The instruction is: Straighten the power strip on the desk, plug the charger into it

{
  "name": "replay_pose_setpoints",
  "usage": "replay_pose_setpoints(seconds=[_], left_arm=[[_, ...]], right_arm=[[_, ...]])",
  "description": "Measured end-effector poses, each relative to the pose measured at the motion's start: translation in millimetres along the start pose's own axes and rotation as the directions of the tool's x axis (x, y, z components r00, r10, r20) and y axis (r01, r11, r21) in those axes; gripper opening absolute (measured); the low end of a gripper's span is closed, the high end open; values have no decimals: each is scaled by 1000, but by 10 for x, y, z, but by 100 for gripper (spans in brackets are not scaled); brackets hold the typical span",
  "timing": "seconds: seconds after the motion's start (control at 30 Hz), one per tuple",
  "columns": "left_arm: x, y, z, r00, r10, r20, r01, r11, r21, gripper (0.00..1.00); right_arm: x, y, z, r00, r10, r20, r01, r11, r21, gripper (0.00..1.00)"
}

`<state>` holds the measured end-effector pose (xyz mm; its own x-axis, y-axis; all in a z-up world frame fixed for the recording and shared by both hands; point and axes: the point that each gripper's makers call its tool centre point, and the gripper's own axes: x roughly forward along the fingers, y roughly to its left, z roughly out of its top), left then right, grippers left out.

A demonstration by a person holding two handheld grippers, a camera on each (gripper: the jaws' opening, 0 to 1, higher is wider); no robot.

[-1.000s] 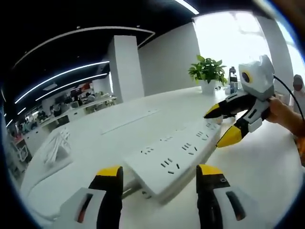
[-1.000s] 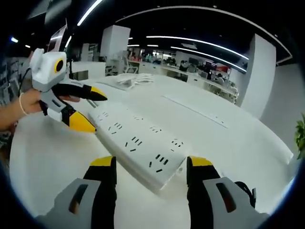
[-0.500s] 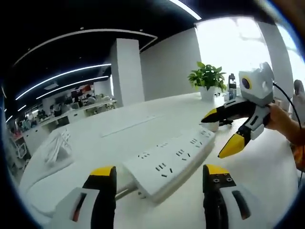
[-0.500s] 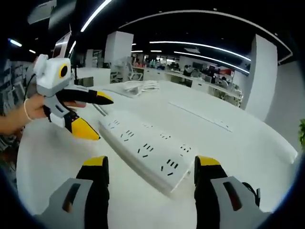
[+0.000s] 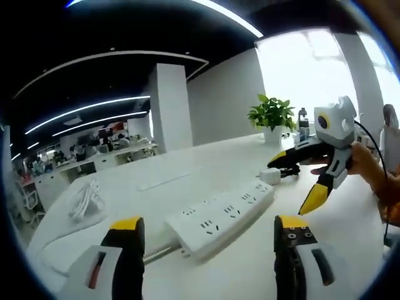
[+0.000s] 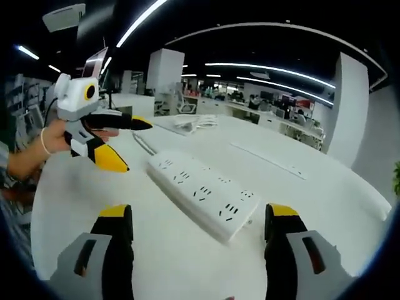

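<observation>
I see the power strip point(image 5: 220, 215) lying flat on the white desk point(image 5: 350, 237), sockets facing up. It is long, white, with several rows of socket holes, and its cable leaves from one short end. A small white charger point(image 5: 270, 176) rests on the desk beside its other end.

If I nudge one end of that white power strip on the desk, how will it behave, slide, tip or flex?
The power strip looks like a long, rigid plastic bar, so it would probably pivot as one piece, not flex. It lies flat on the smooth white desk, so it likely slides easily and won't tip. Its cable trails off one end and may drag.
</observation>
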<state>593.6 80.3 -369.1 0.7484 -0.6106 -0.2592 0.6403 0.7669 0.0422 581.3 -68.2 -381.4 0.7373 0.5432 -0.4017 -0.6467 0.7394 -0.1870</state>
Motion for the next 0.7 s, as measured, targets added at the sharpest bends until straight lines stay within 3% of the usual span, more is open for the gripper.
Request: replay_pose_setpoints(seconds=[0.2,0.7], left_arm=[[-121,-58,-16,999,-33,0,33,997,-70,92],[-351,-198,80,998,-41,41,42,999,-31,99]], right_arm=[[-131,53,93,997,14,76,-19,998,65,96],[-370,165,133,990,27,141,-34,998,46,100]])
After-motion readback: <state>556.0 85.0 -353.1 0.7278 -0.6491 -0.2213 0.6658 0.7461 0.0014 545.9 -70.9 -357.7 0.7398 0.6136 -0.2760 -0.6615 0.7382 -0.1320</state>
